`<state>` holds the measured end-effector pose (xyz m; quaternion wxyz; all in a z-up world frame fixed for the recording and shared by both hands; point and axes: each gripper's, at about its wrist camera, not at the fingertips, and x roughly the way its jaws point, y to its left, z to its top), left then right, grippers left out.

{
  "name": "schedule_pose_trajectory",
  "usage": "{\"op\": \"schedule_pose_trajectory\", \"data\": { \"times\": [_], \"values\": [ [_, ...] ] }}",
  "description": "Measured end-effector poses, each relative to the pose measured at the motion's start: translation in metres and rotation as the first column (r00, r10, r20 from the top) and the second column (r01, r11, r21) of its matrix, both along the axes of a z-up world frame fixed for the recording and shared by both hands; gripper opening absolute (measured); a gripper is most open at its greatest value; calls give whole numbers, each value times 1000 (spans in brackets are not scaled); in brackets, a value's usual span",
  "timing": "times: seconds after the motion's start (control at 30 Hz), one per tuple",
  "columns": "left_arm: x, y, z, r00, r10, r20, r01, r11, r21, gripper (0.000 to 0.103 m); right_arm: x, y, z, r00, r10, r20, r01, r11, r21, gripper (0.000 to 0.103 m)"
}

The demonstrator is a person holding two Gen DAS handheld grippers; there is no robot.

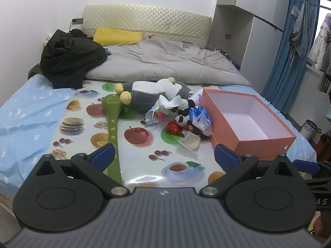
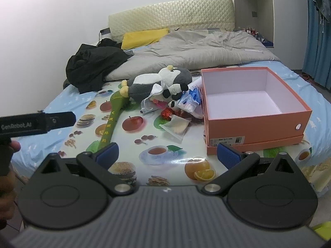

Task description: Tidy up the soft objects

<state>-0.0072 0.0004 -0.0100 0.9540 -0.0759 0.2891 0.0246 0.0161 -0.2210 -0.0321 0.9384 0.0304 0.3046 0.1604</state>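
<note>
1. Left tool (image 1: pixel 164 155) and right tool (image 2: pixel 167 155) both hover spread wide, holding nothing.
2. Plush toys (image 1: pixel 157 95) lie heaped on the bed, well ahead of both.
3. Orange box (image 2: pixel 252 105) sits ahead-right, just beside the heap.

brightness: even indoor light, medium-bright, cool cast
source: daylight from window (image 1: pixel 322 33) at right edge, blown out white
glare: sheen patch on glossy fruit-print cloth (image 1: pixel 144 177) near the camera; also (image 2: pixel 194 159)
shadows: soft, faint, under plush toys (image 1: pixel 157 95) and box (image 2: pixel 248 103)
distortion: strong fisheye, walls and bed edges bow outward
focus: gripper bodies at the bottom slightly soft, far corners dim
</note>
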Motion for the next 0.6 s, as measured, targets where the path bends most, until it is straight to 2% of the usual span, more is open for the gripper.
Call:
{"op": "schedule_pose_trajectory", "data": {
  "times": [0.6],
  "values": [
    [5, -2, -7, 1000, -20, -19, 20, 1000, 8, 103, 4, -2, -5, 1000, -10, -15, 10, 1000, -3, 103]
  ]
}}
